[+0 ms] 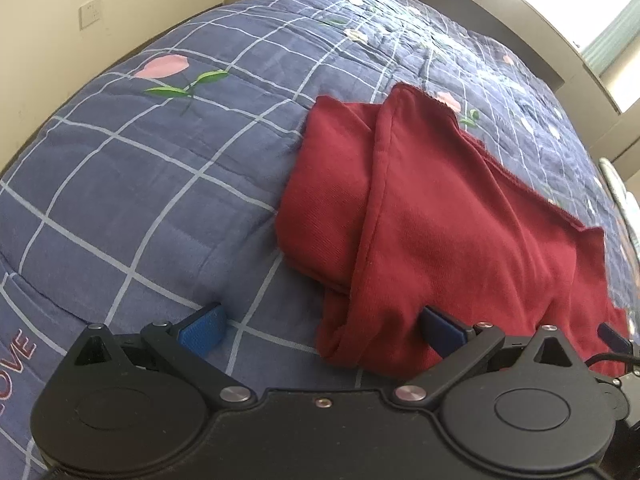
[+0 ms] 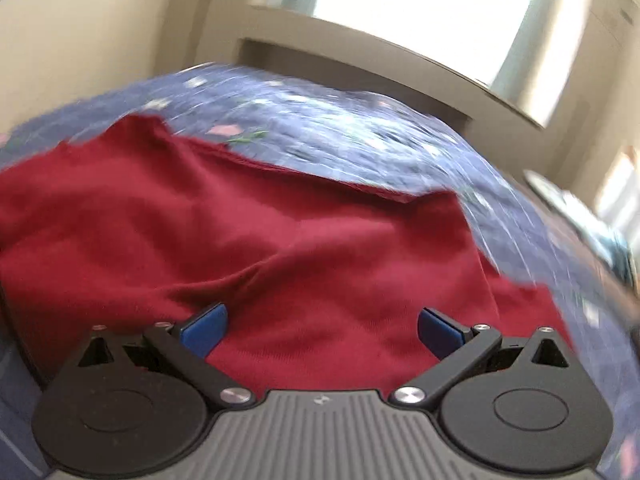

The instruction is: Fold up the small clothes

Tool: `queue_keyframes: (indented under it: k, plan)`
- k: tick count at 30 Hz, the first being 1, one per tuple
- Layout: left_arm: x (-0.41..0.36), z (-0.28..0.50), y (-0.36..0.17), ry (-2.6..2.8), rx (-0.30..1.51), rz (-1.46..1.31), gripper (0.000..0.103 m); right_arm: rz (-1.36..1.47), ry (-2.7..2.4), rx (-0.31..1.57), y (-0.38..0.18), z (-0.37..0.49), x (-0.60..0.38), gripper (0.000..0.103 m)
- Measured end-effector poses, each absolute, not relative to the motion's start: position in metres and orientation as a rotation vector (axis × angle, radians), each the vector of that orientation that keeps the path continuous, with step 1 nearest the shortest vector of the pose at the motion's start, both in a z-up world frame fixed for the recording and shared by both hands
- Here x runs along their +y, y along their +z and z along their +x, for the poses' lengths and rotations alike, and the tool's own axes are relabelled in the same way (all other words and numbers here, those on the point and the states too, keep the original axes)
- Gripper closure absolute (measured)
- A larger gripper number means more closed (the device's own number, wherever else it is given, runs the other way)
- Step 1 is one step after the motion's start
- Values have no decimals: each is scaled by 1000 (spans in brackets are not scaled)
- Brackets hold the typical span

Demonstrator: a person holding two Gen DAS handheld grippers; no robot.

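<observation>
A dark red garment lies partly folded on the blue checked quilt, one layer turned over another along a seam. My left gripper is open at the garment's near left edge; its left pad rests over the quilt, its right pad over the red cloth. In the blurred right wrist view the red garment fills the middle. My right gripper is open just above it, holding nothing. A tip of the right gripper shows at the far right of the left wrist view.
The quilt covers a bed with pink flower prints. A beige wall with a socket stands to the left. A dark headboard and a window sill lie beyond the bed.
</observation>
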State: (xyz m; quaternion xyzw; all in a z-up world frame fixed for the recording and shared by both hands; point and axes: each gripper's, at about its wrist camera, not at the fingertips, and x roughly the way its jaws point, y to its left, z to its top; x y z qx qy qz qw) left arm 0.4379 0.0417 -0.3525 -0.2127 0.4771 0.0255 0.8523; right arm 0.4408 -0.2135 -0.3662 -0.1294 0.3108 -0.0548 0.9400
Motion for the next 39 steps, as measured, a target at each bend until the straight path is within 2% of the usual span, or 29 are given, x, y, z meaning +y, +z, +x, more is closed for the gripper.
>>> queue_keyframes:
  k: [3,13,21,28,35,36,37,39]
  plan:
    - [38,437,-353,57,1000,-425,1,-112,-188,618,-371,432,-219,0]
    - [34,440,-351,94,1025,-424,1,-106,-168,621,-370,437,-228,0]
    - [40,435,-351,103,987,-688,2,-55,-146,625,-371,436,-235,0]
    - [34,441,-354,80,952,-796,24,-22,-133,625,-372,436,-240,0]
    - [36,442,-361,151,905,-902,27,6,-106,641,-370,436,-245,0]
    - [34,442,-360,163,900,-889,36,1,-95,649,-369,438,-246,0]
    - [32,443,-358,166,891,-883,54,-10,-77,662,-367,439,-248,0]
    - [30,444,-358,177,887,-894,69,-33,-22,696,-362,444,-253,0]
